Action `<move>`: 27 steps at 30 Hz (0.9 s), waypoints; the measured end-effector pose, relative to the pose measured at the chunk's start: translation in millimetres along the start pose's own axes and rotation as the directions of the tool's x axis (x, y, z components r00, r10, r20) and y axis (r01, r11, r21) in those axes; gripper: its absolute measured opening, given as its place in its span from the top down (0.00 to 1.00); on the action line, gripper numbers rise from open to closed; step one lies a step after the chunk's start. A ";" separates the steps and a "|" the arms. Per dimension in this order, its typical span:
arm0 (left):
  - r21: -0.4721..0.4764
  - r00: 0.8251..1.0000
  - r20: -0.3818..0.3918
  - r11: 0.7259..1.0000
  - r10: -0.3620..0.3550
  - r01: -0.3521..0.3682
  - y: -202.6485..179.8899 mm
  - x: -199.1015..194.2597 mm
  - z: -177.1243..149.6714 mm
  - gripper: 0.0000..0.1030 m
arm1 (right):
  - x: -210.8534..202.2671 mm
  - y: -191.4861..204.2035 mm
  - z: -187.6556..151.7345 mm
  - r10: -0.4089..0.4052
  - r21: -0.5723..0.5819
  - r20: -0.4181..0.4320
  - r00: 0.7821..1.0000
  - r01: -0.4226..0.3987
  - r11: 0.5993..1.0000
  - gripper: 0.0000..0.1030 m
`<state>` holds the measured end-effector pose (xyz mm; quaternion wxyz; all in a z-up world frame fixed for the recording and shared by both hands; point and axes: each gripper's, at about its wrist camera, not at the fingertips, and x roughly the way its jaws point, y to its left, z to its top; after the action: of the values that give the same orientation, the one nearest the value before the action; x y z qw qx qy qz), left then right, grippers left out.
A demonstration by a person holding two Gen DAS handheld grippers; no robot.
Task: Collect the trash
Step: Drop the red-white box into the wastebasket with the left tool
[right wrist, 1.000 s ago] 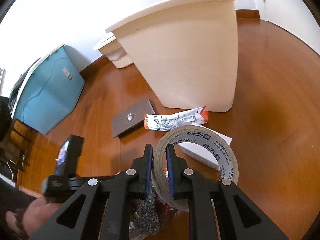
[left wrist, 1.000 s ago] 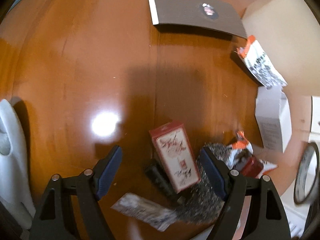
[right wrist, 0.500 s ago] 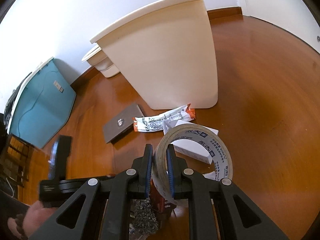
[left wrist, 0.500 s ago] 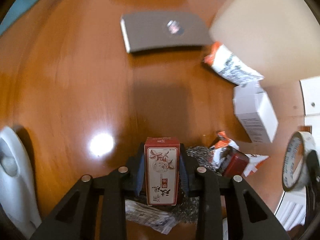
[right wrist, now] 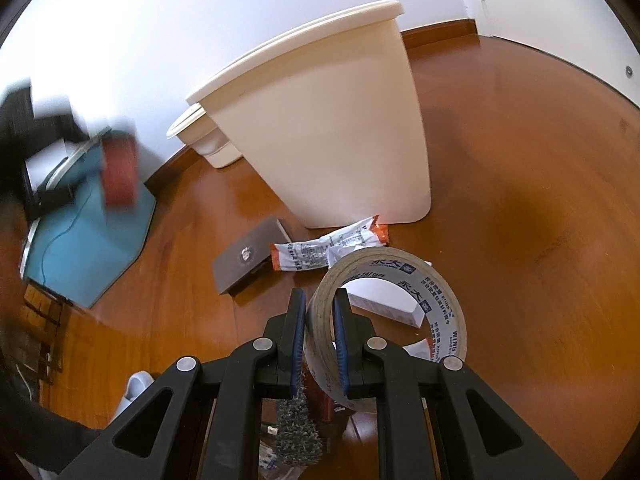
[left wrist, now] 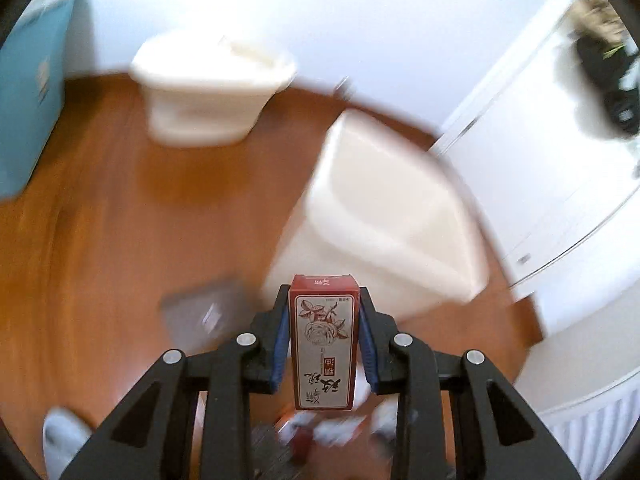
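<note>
Lifted off the floor since the earlier frames, the red box now rides high in the left gripper, whose blue pads are closed against its two long sides; the view has swung up from the litter toward the cream bin, which shows blurred just ahead and below. The right gripper is closed on the wall of a roll of tape, held above the floor in much the same place as before. Still lying by the bin's foot are an orange-ended wrapper, a white box and a grey card; a steel scourer lies nearer.

The step in hand looks like the carry to the bin. Next, the left gripper needs to bring the box over the open rim and only then open; releasing early would likely drop it against the outer wall.
</note>
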<state>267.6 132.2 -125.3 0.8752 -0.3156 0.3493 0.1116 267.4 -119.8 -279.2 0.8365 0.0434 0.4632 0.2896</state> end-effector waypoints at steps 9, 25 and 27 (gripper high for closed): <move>0.149 0.995 -0.001 0.984 -0.098 0.097 -65.2 65.6 72.6 0.72 | -5.5 -10.0 -1.3 -0.008 0.045 0.008 1.000 0.007 0.999 0.87; 0.276 0.999 -0.037 0.961 0.038 -0.026 -63.7 85.6 36.2 0.71 | -5.0 -12.2 -2.5 -0.017 0.059 0.003 1.000 0.017 0.998 0.87; 0.310 0.999 -0.009 0.950 0.045 -0.040 -58.6 66.9 26.7 0.66 | -5.6 -11.1 -1.1 -0.019 0.049 0.008 1.000 0.018 0.999 0.87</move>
<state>355.3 101.9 -128.2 0.9083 -0.1676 0.3764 0.0718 269.2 -132.2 -279.4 0.8398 0.0608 0.4669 0.2702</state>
